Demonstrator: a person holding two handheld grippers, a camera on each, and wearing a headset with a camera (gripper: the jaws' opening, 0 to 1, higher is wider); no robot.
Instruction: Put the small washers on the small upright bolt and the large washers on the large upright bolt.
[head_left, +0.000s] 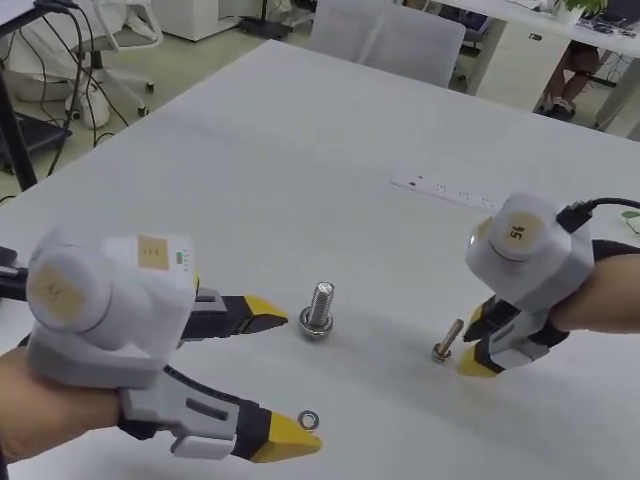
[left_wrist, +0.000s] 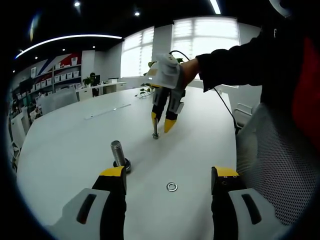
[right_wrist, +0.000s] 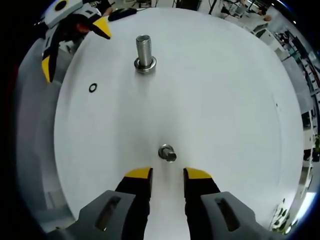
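- Small washer (head_left: 308, 419) lies just beside the near jaw of the wide-open, empty left hand-held gripper (head_left: 285, 372).
- Small bolt (head_left: 447, 342) stands just ahead of the narrowly parted, empty right hand-held gripper (head_left: 472, 341).

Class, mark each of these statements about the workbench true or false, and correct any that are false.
1. The large bolt stands upright on the table. True.
2. The left tongs are shut on a washer. False: they are open, and the loose washer lies flat on the table between their jaws.
3. The small bolt sits just ahead of the tips of the right tongs. True.
4. The large bolt is nearer to the right tongs than the small bolt is. False: the small bolt is the nearer one, and the large bolt stands well beyond it.
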